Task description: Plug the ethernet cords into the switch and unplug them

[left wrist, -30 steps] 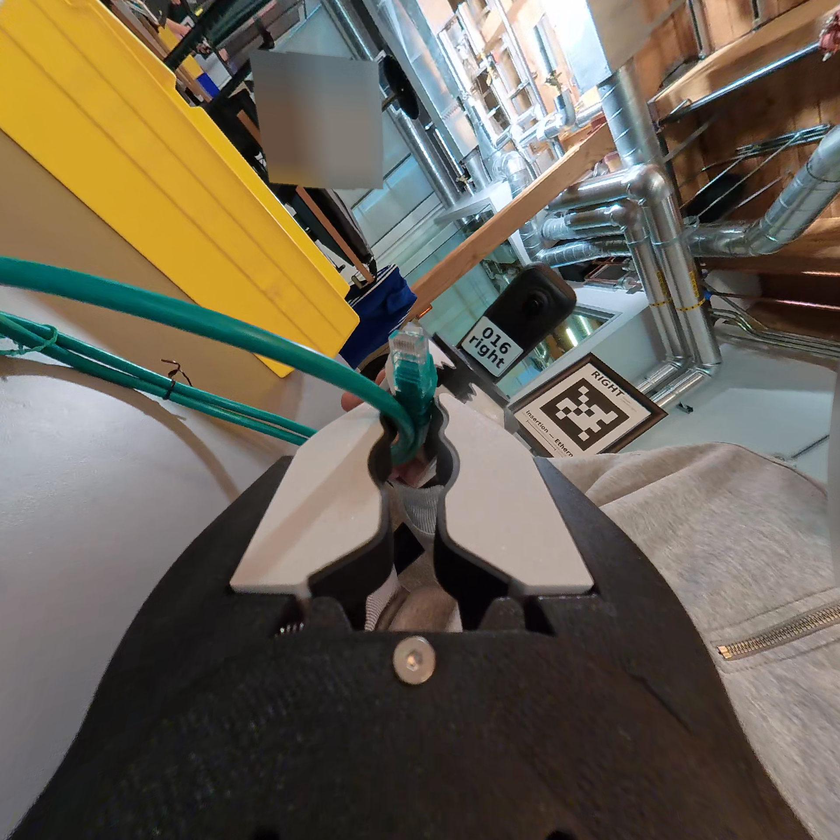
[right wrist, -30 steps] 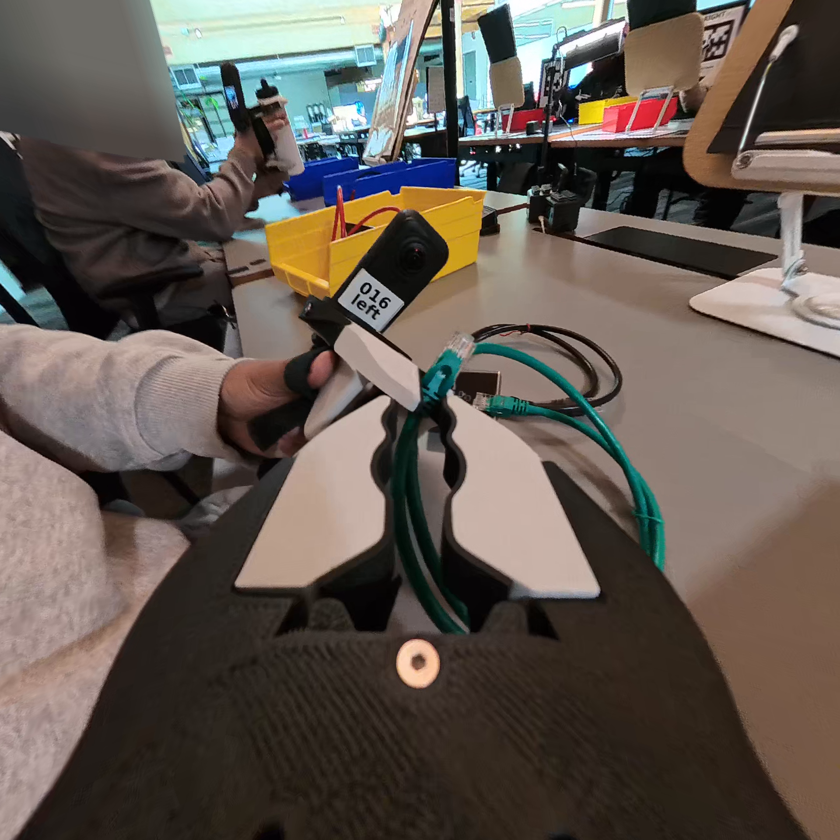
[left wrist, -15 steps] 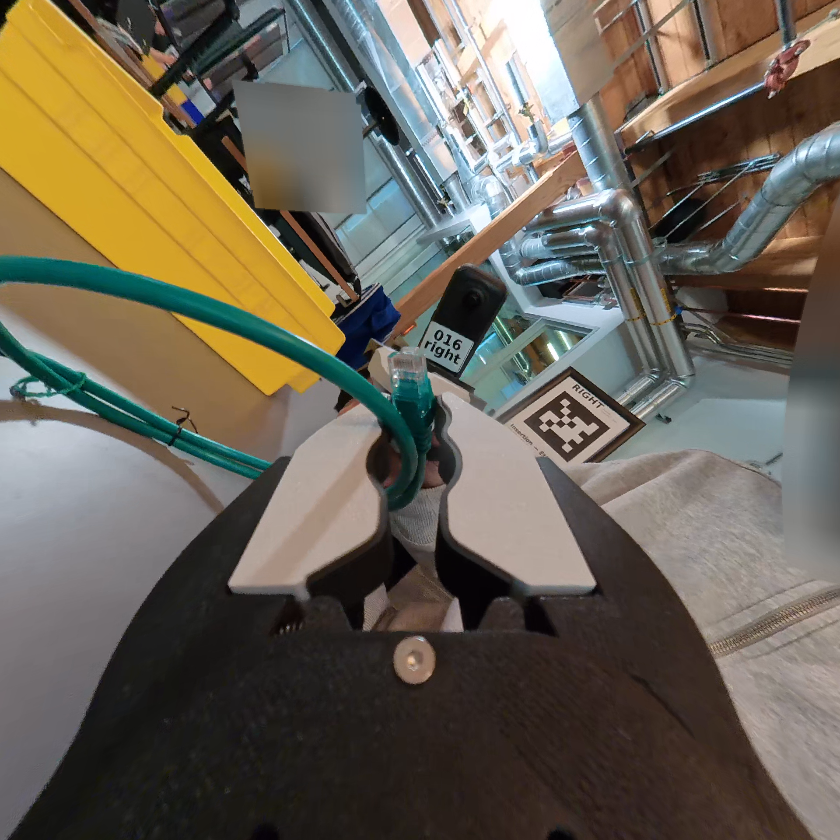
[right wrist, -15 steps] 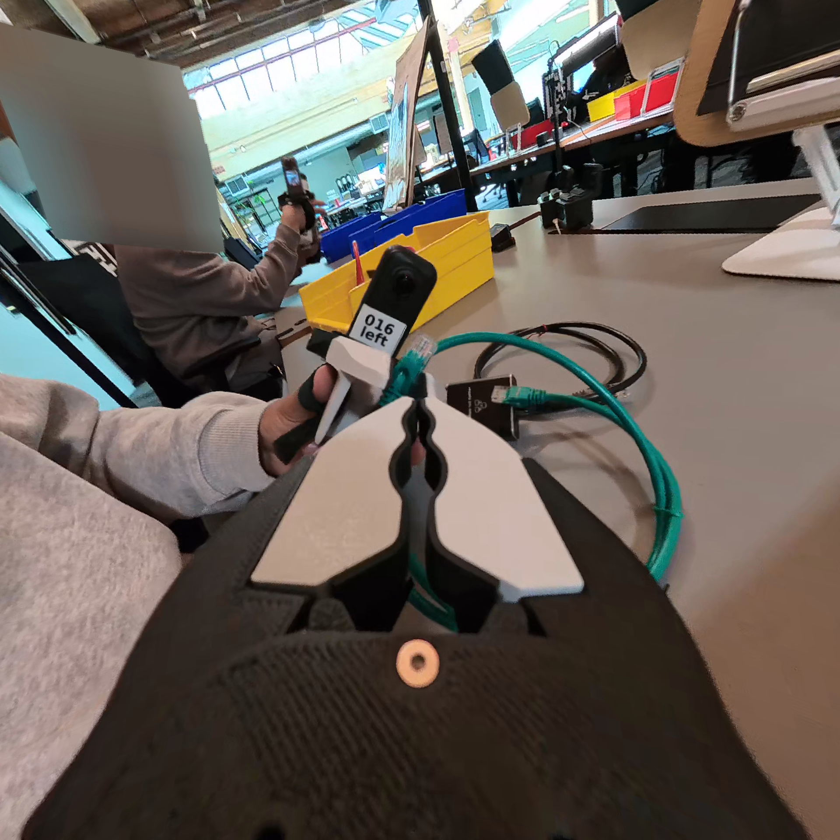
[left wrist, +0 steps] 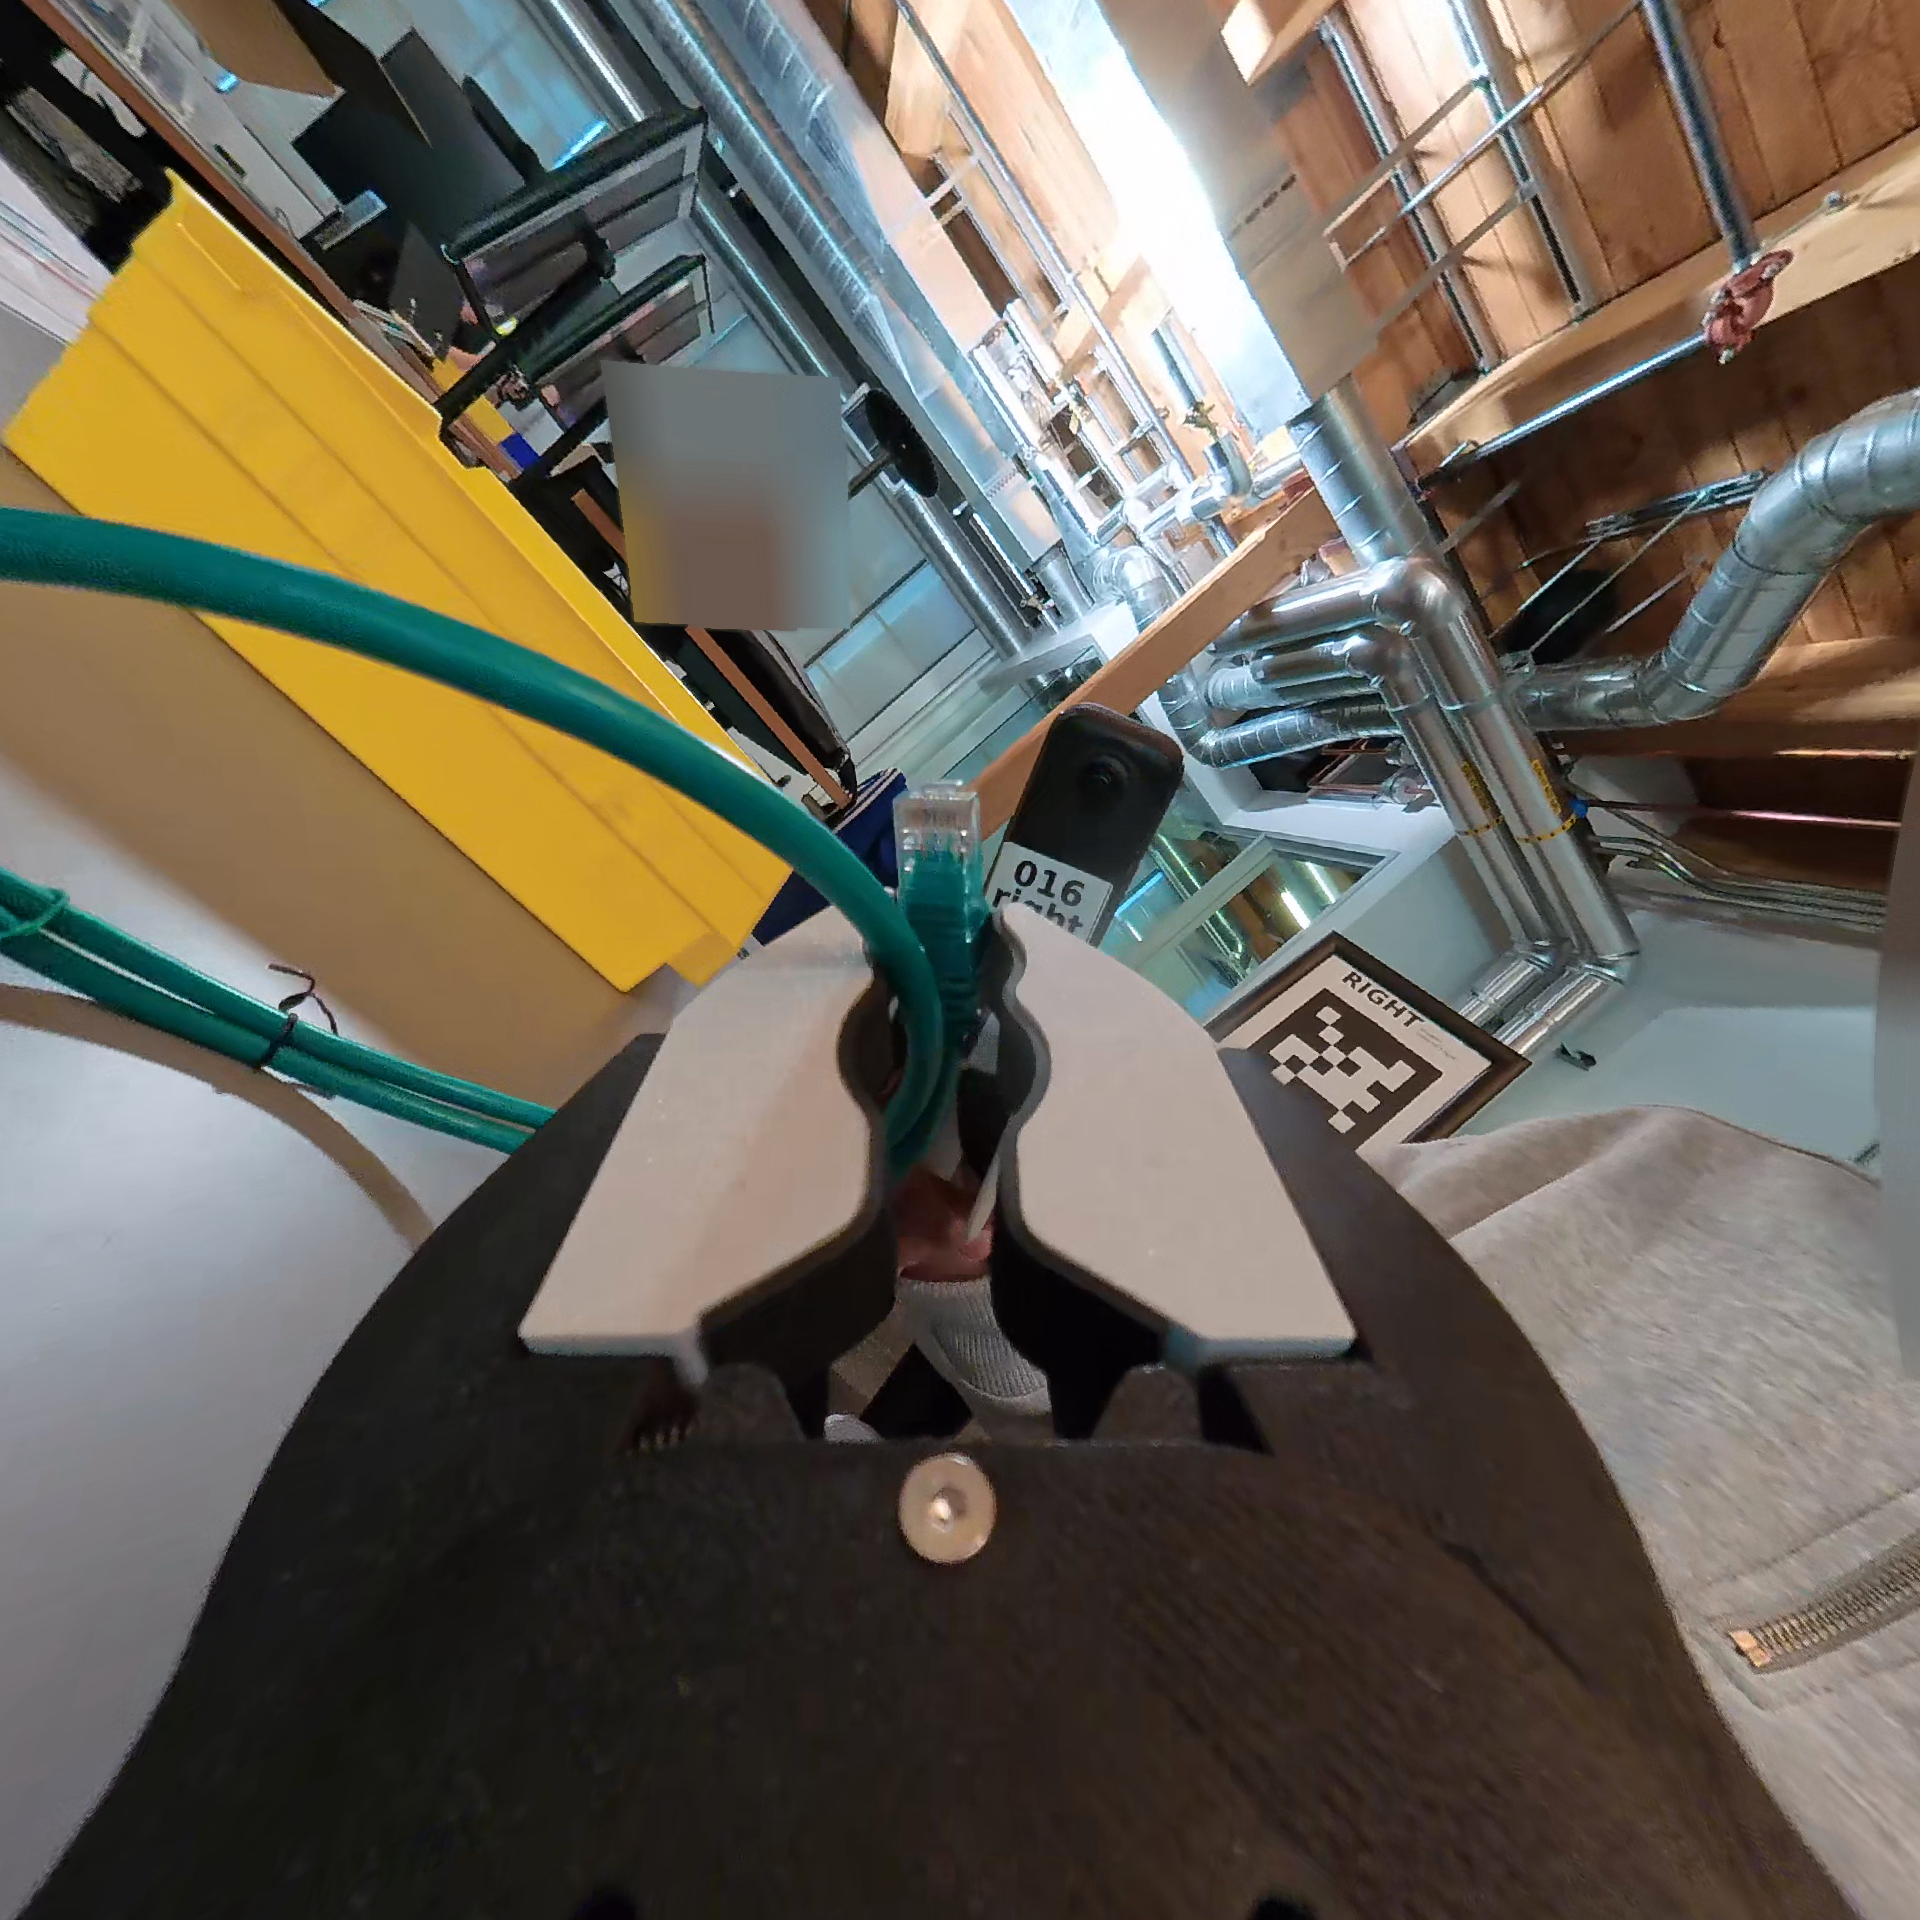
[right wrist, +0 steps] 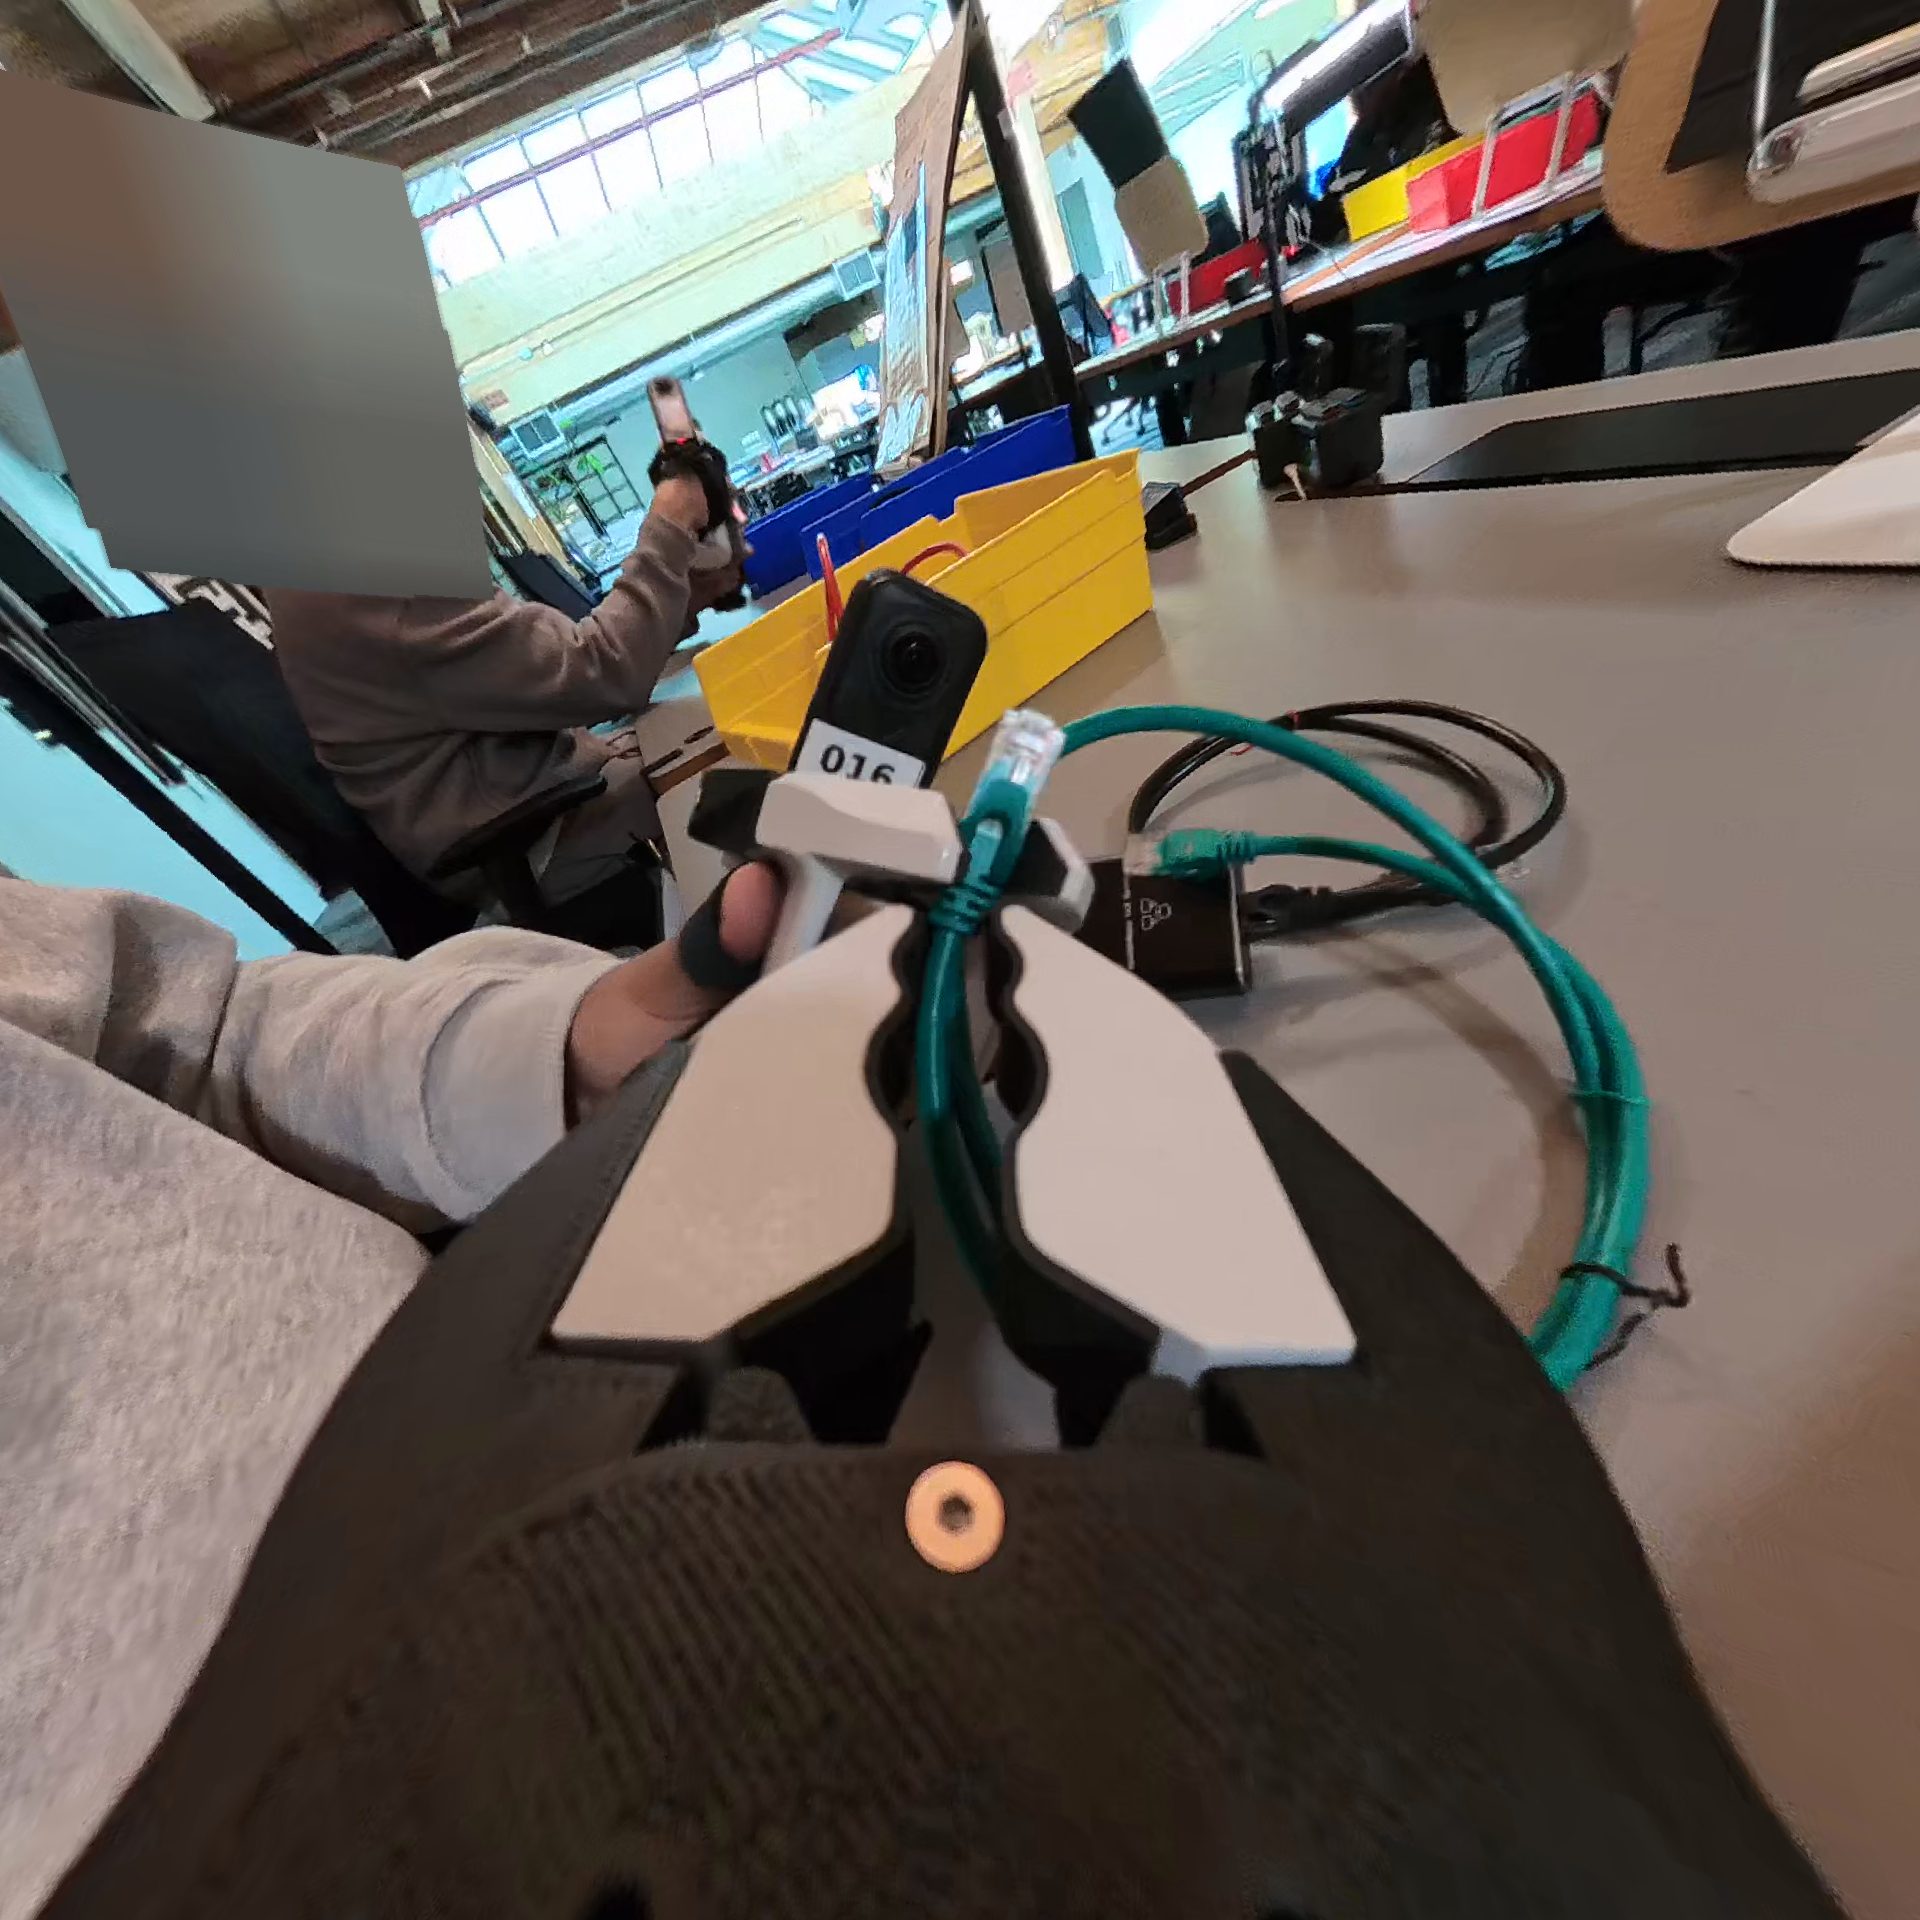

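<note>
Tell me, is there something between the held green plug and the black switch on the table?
Nothing solid blocks it. The plug is held up in the left gripper, close to the switch. The other green connector already lies at the switch's near end; whether it is seated, I cannot tell.

- My right gripper [right wrist: 961, 935] was closed up around the green ethernet cord [right wrist: 948, 1060], which ran down the gap between my fingers [right wrist: 1132, 1122].
- The cord's clear plug [right wrist: 1023, 743] stuck up past the tips, pinched by the left gripper [right wrist: 977, 862] just ahead, held in a hand [right wrist: 665, 987].
- The rest of the cord looped off right on the grey table [right wrist: 1558, 644].
- A second green plug [right wrist: 1190, 854] sat in the small black switch [right wrist: 1174, 925], black cable [right wrist: 1455, 727] coiled behind.
- Yellow bin [right wrist: 1039, 582] further back.
</note>
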A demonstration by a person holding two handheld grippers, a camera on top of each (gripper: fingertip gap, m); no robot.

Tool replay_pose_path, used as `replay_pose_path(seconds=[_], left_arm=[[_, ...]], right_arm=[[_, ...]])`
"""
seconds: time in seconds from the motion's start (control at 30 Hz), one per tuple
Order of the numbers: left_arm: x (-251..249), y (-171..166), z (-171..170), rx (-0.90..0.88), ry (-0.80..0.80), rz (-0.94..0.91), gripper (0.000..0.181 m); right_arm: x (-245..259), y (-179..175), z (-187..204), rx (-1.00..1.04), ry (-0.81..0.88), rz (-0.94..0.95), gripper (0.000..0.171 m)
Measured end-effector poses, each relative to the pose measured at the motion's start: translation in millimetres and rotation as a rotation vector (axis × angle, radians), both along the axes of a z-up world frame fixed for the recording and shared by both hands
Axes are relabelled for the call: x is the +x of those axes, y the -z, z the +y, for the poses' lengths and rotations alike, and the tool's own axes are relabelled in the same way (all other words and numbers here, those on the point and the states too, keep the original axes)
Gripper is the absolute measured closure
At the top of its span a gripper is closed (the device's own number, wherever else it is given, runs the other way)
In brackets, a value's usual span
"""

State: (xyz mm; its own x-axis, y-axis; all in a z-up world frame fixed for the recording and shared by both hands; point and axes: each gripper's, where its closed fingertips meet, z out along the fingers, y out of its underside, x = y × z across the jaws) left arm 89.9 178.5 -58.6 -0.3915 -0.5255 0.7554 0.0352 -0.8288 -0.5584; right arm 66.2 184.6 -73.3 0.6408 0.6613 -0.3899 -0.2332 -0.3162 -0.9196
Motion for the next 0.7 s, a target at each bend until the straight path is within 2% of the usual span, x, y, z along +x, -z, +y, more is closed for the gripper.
replay_pose_path(seconds=[0.1,0.17,0.27,0.4,0.5,0.7], left_arm=[[0,1,0,-0.005,0.017,0.010,0.168],[-1,3,6,-0.028,0.017,0.032,0.147],[-10,-1,25,-0.051,-0.020,0.048,0.131],[-35,-17,59,0.029,-0.109,0.058,0.131],[-53,-18,82,0.096,-0.151,0.131,0.132],[-69,22,86,0.103,0.038,0.383,0.137]], right_arm=[[7,-3,1,0.001,0.021,0.013,0.161],[20,-10,4,0.024,0.065,0.028,0.162],[54,-23,9,0.081,0.185,0.025,0.161],[103,-40,10,0.174,0.370,-0.016,0.161],[115,-51,7,0.259,0.448,-0.108,0.161],[124,-63,2,0.343,0.533,-0.170,0.161]])
